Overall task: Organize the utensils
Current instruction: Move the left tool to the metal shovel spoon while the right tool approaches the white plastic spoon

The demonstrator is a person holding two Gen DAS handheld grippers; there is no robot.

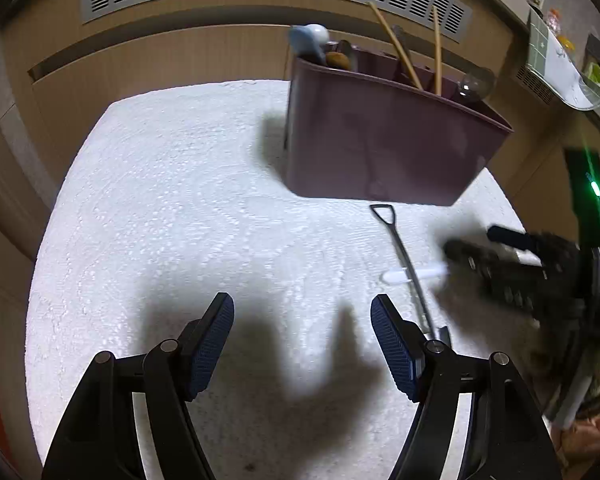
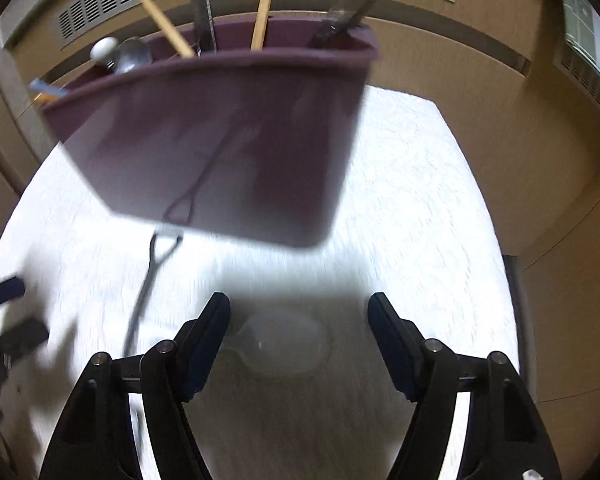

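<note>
Two utensils lie on the white textured mat (image 1: 180, 184) before one purple plastic holder (image 1: 380, 144): a shovel-shaped metal spoon (image 1: 404, 264) crossing a white plastic spoon (image 2: 280, 344). Left gripper (image 1: 302, 344) and right gripper (image 2: 298, 344) both stand spread, holding nothing. Two wooden sticks (image 2: 262, 12) rise from the holder.

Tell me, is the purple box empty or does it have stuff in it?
Not empty. The purple box has chopsticks and spoons sticking out the top.

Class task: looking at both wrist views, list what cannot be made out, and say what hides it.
- Shovel-shaped utensil: its blade end, left wrist view, behind the left gripper finger.
- White spoon: its outline, right wrist view, shadowed and motion-blurred.
- Utensils in the purple holder: lower halves, both views, behind its wall.
</note>
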